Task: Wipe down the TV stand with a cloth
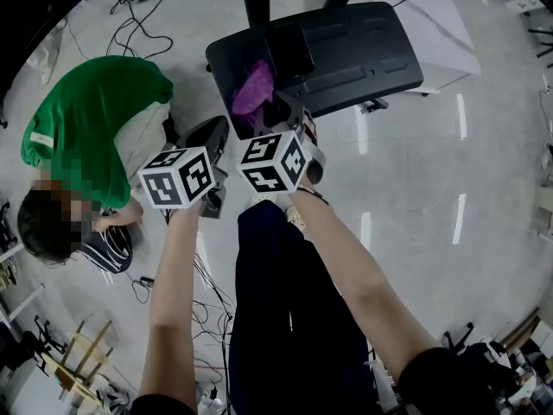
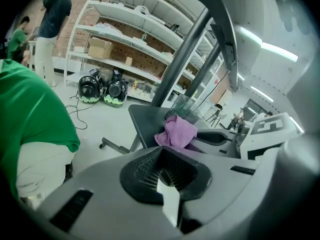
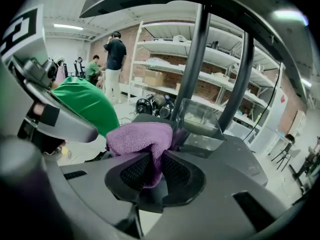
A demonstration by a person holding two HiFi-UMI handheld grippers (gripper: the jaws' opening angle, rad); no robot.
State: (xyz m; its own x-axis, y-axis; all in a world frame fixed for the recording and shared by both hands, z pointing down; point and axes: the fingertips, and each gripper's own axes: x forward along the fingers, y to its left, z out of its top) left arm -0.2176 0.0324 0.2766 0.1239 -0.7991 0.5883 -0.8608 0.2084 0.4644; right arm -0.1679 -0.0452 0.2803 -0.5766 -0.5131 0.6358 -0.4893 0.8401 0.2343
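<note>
**Right gripper clamped on the purple cloth at the stand's base, left gripper closed on nothing.**

Far left in my head view, a person in a green shirt point(image 1: 95, 115) crouches on the pale floor point(image 1: 449, 188), with loose cables point(image 1: 130, 24) lying nearby. Next over, my left gripper point(image 2: 161, 168) sits just short of the stand, and its ribbed pads are pressed together with nothing between them. Just beside it, my right gripper point(image 3: 149, 173) pinches a fold of the purple cloth point(image 3: 140, 134). The bunched bulk of the cloth sits at the left end of the dark grey base plate of the TV stand point(image 1: 354, 54), close to its two dark uprights point(image 3: 192, 69). The plate runs on to the right from there. Behind the stand, both gripper views show metal shelving point(image 2: 145, 34) loaded with boxes.
</note>
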